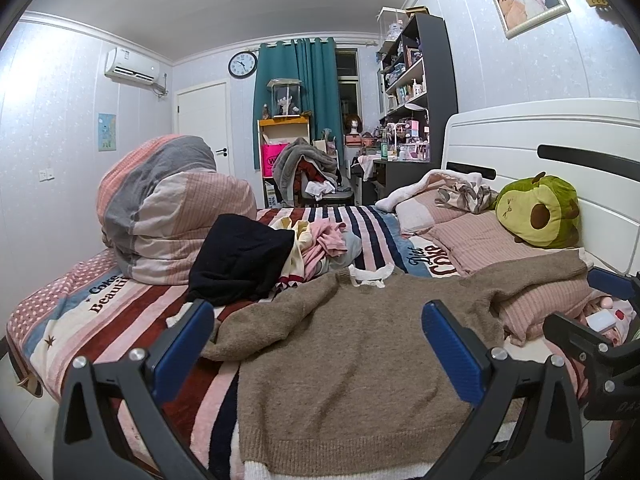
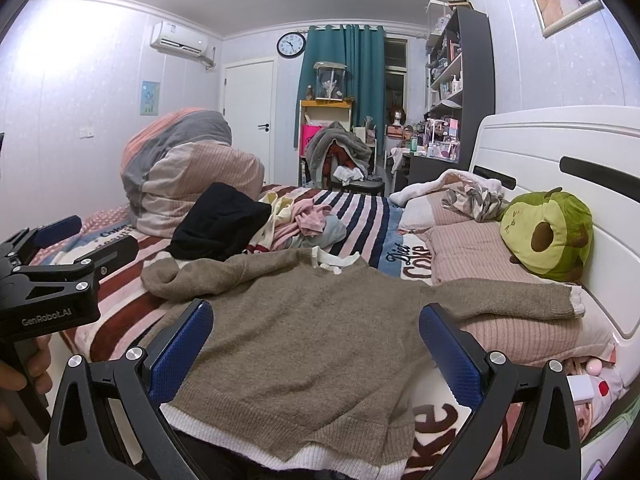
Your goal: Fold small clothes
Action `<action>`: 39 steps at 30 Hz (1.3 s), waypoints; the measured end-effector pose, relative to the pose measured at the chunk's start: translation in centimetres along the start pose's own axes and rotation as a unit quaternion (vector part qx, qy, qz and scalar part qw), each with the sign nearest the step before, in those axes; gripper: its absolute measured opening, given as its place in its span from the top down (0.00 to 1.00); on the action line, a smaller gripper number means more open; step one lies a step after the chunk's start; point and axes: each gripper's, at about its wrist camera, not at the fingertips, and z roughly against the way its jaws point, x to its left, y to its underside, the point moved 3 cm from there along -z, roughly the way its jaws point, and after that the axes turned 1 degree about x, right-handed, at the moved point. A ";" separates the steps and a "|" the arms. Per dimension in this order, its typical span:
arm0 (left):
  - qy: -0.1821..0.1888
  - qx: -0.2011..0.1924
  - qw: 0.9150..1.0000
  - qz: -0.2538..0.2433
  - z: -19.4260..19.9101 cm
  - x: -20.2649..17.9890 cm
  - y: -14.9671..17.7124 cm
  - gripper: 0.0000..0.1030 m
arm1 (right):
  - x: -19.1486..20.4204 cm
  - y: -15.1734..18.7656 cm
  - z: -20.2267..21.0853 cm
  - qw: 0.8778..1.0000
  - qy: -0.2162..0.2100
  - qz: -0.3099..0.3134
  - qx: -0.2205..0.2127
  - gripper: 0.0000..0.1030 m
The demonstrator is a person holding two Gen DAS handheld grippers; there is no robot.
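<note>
A brown knit sweater (image 1: 352,360) (image 2: 320,340) with a white hem and collar lies spread flat on the striped bed. One sleeve drapes over a pink pillow (image 2: 520,332) at the right; the other is bunched at the left (image 2: 180,276). My left gripper (image 1: 320,324) hovers open over the sweater's lower left part. My right gripper (image 2: 316,324) is open above the sweater's hem, holding nothing. The left gripper (image 2: 60,240) also shows at the left edge of the right wrist view, held by a hand (image 2: 24,380).
Behind the sweater sits a pile of clothes: a black garment (image 1: 240,260), pink and cream pieces (image 1: 320,244). A rolled duvet (image 1: 168,208) stands at the back left. A green avocado plush (image 1: 540,212) leans on the white headboard (image 1: 560,140).
</note>
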 end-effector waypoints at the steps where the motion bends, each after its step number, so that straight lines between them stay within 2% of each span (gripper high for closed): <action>1: 0.000 0.000 1.000 0.000 0.0 0.0 0.0 0.01 | 0.0 0.0 0.0 1.000 0.000 0.000 0.000 0.01; 39: 0.011 -0.001 1.000 0.000 0.2 0.9 0.3 0.01 | 0.9 0.7 -0.7 1.000 -0.027 -0.011 0.010 0.01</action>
